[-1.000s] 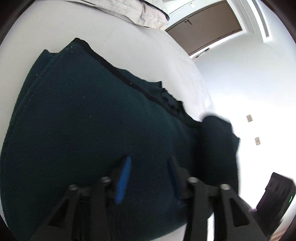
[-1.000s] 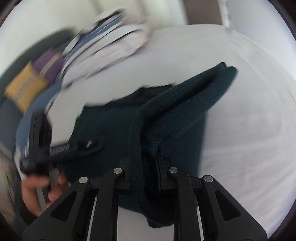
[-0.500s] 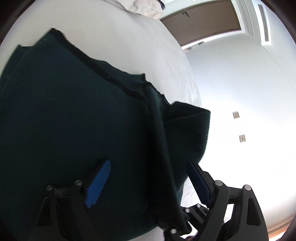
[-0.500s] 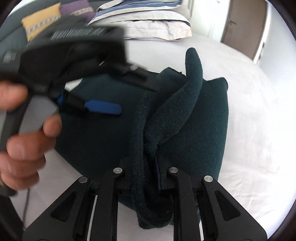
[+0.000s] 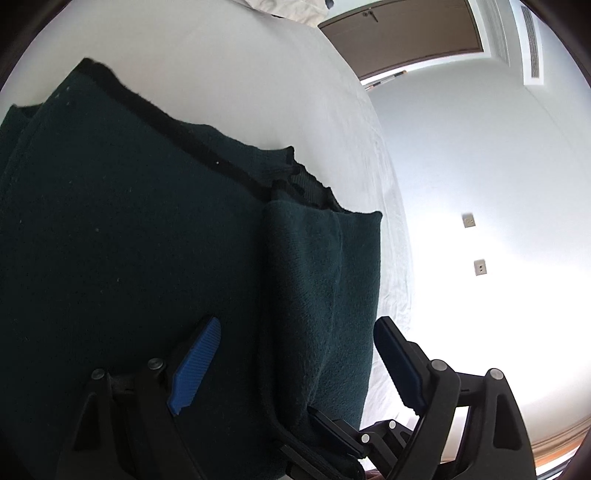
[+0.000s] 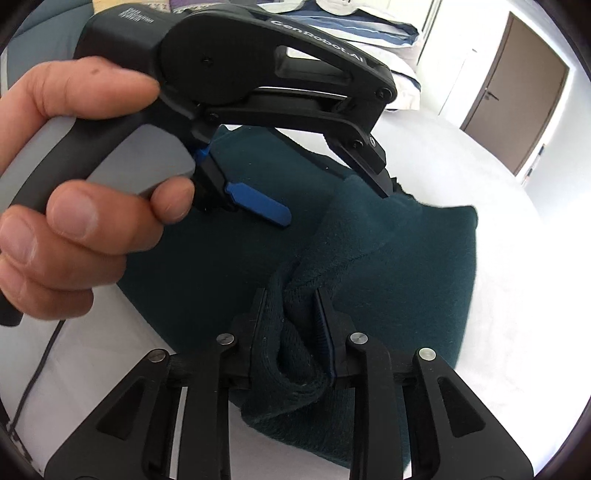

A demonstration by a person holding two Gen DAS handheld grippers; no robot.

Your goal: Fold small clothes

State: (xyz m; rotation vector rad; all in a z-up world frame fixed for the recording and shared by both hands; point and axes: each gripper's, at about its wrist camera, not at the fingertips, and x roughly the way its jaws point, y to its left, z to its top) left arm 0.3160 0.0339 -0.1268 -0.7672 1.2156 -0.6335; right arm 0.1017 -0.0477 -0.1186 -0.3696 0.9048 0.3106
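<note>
A dark green knit garment (image 5: pixel 129 258) lies on the white bed (image 5: pixel 258 92). A folded strip of it (image 5: pixel 325 288) lies along its right side. My left gripper (image 5: pixel 295 343) is open, its blue pads (image 5: pixel 195 360) straddling that strip just above the cloth. In the right wrist view the left gripper (image 6: pixel 332 206) hovers over the garment (image 6: pixel 413 266), held by a hand (image 6: pixel 74 206). My right gripper (image 6: pixel 301 310) is shut on a bunched edge of the garment (image 6: pixel 299 354) at its near end.
Pillows (image 6: pixel 369 22) lie at the head of the bed. A brown door (image 6: pixel 517 96) and white wall with sockets (image 5: pixel 480 266) stand beyond the bed. The bed's right edge (image 5: pixel 399 258) runs close to the garment.
The right gripper has laid the lifted sleeve down flat along the garment's right side. The left gripper has stayed open and moved over that strip.
</note>
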